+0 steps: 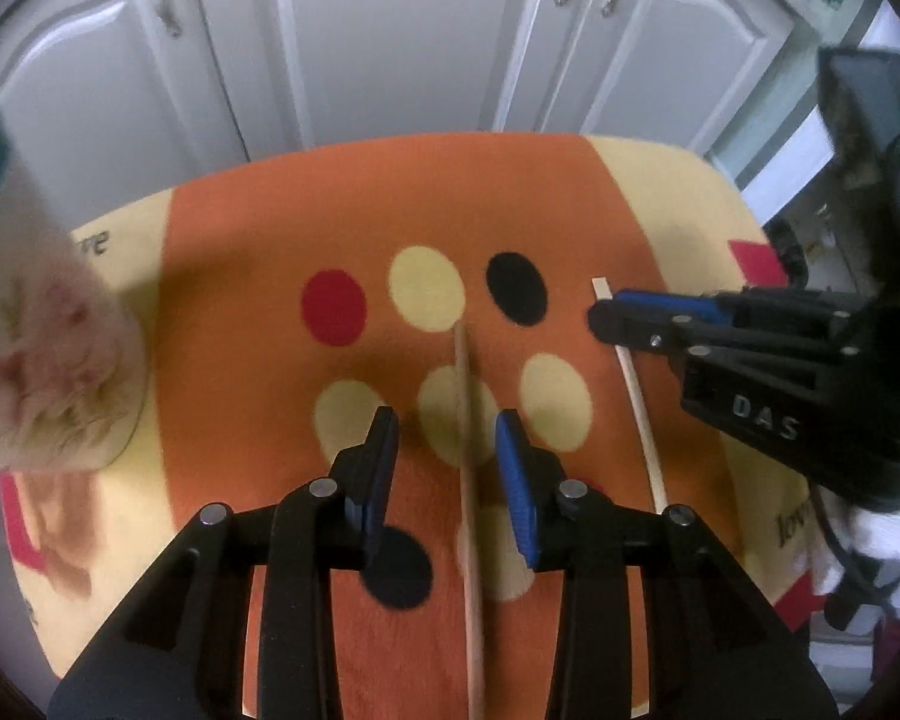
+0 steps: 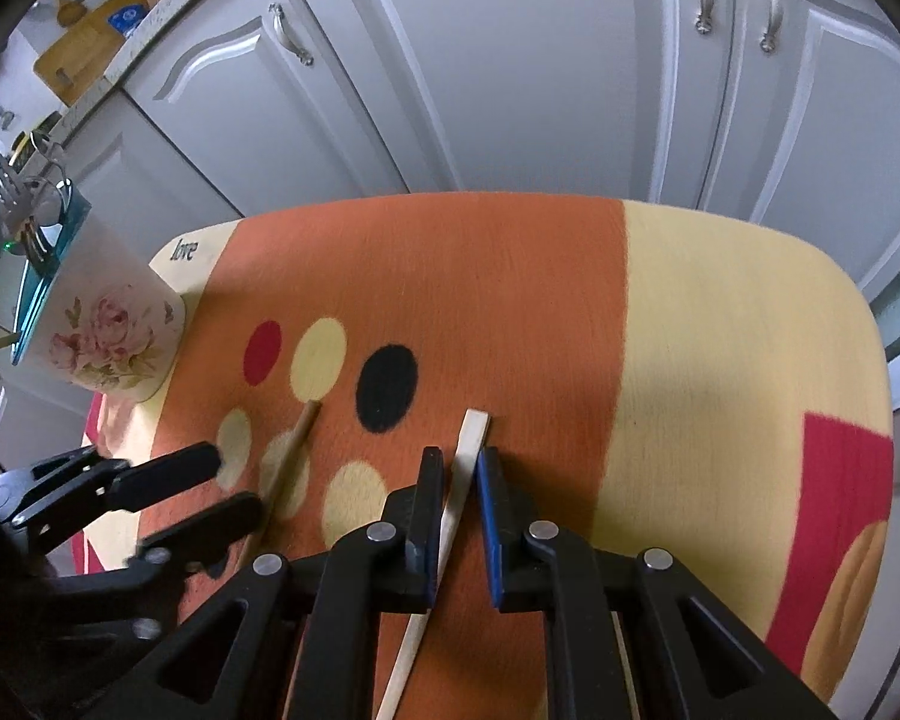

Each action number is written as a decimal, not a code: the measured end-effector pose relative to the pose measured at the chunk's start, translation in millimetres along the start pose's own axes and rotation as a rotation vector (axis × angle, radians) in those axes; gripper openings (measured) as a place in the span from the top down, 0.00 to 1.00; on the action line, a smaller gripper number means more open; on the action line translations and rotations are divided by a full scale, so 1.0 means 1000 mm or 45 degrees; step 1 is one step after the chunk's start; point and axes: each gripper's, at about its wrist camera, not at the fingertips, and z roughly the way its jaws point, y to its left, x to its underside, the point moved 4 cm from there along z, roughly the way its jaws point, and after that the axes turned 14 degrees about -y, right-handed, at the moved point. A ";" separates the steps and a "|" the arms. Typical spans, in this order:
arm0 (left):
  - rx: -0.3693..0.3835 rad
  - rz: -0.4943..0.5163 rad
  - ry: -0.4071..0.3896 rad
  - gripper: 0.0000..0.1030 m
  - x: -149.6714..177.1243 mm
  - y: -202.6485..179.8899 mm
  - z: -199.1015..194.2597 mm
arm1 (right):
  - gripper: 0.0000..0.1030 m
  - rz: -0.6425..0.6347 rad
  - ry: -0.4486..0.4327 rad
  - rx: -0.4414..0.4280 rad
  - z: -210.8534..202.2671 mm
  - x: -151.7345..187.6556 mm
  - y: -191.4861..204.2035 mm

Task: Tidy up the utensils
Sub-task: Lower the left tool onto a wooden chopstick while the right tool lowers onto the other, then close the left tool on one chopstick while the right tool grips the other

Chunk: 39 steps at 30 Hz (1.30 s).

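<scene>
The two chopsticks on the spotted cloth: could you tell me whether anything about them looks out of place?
Yes. The darker round chopstick and the pale flat chopstick lie loose and apart on the cloth, while the floral utensil holder already contains forks. The two sticks also look mismatched in colour and shape.

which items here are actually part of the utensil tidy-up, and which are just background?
Job:
- brown wooden stick, between the open left tool
- pale flat stick, gripped by the right tool
- floral holder, forks already in it

Background:
- spotted orange cloth
- grey cabinet doors
- cutting board on the counter
</scene>
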 end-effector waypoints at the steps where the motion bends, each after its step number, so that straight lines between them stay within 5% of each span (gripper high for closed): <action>1: 0.001 0.012 0.014 0.68 0.000 -0.001 0.005 | 0.89 -0.006 0.000 -0.003 0.001 -0.001 0.000; 5: 0.005 0.059 -0.003 0.73 0.002 -0.004 0.008 | 0.90 -0.019 -0.007 -0.030 0.002 -0.003 -0.001; 6: -0.001 0.067 -0.006 0.93 0.002 -0.005 0.009 | 0.90 -0.031 -0.015 -0.032 0.001 -0.002 -0.001; 7: 0.004 0.067 -0.004 0.95 0.001 -0.005 0.010 | 0.90 -0.037 -0.015 -0.032 0.000 -0.001 -0.001; 23: 0.037 0.035 -0.158 0.95 -0.001 -0.002 -0.057 | 0.91 -0.003 -0.178 -0.192 -0.071 0.003 0.022; 39: 0.038 -0.015 -0.192 0.95 -0.002 0.011 -0.074 | 0.88 -0.079 0.017 -0.035 -0.022 0.013 0.017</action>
